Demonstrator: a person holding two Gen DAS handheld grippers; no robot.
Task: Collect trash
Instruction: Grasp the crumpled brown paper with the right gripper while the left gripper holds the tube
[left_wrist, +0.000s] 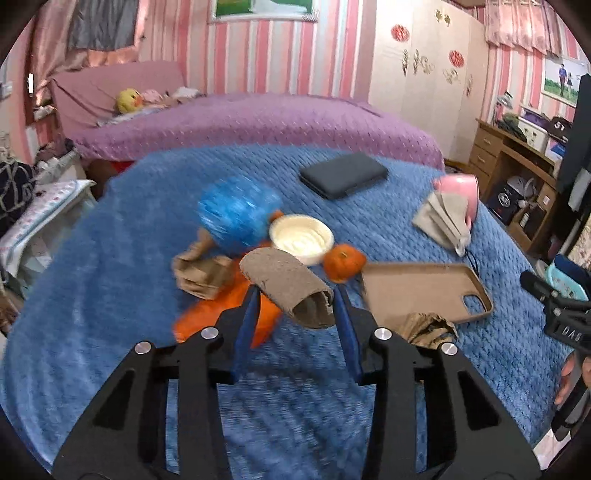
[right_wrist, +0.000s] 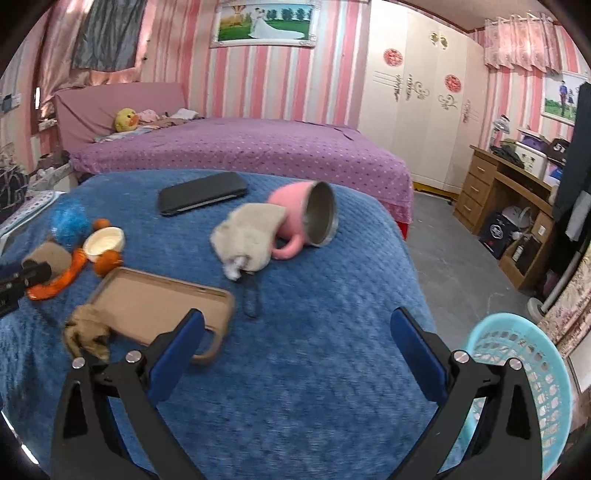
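Observation:
My left gripper (left_wrist: 297, 295) is shut on a brown cardboard tube (left_wrist: 288, 286) and holds it above the blue blanket (left_wrist: 110, 258). Under and behind it lie an orange wrapper (left_wrist: 221, 314), crumpled brown paper (left_wrist: 201, 275), a blue ball (left_wrist: 236, 214), a white bowl (left_wrist: 301, 238) and a small orange (left_wrist: 343, 262). Another crumpled brown paper (right_wrist: 88, 332) lies beside a tan phone case (right_wrist: 155, 302). My right gripper (right_wrist: 295, 350) is open and empty above the blanket, next to a light blue basket (right_wrist: 524, 369) at the lower right.
A tipped pink mug (right_wrist: 306, 214) with a grey cloth (right_wrist: 247, 236) lies mid-blanket. A black phone (right_wrist: 201, 195) lies at the far side. A purple bed (right_wrist: 240, 147) stands behind, a wooden desk (right_wrist: 498, 192) at the right, grey floor between.

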